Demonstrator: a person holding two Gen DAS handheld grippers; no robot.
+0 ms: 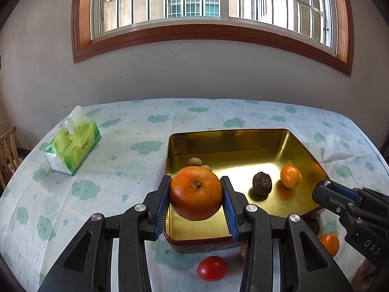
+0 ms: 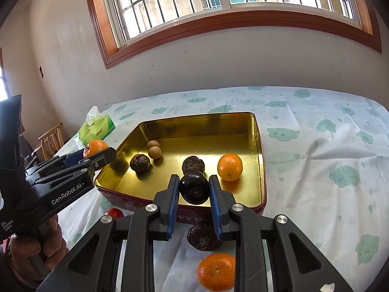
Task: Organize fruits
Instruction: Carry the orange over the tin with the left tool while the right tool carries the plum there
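Cloud-print cloth covers a table [image 1: 102, 146] beneath a barred window, where a gold tin [image 1: 233, 133] collects fruit. Left gripper [image 1: 196, 200] is clamped on an orange [image 1: 195, 193] poised over the tin's near-left corner; right gripper [image 2: 193, 199] is clamped on a dark fruit [image 2: 193, 187] above the near rim. Both loads hang directly over the tin floor, so each release likely needs only a short drop.

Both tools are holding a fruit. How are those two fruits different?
The big orange mandarin in the left tool is bright, dimpled and wide, with a green stem dot. The dark purple round fruit in the right tool is smaller, smooth and shiny. Both are round, gripped between blue pads, above the gold metal tin.
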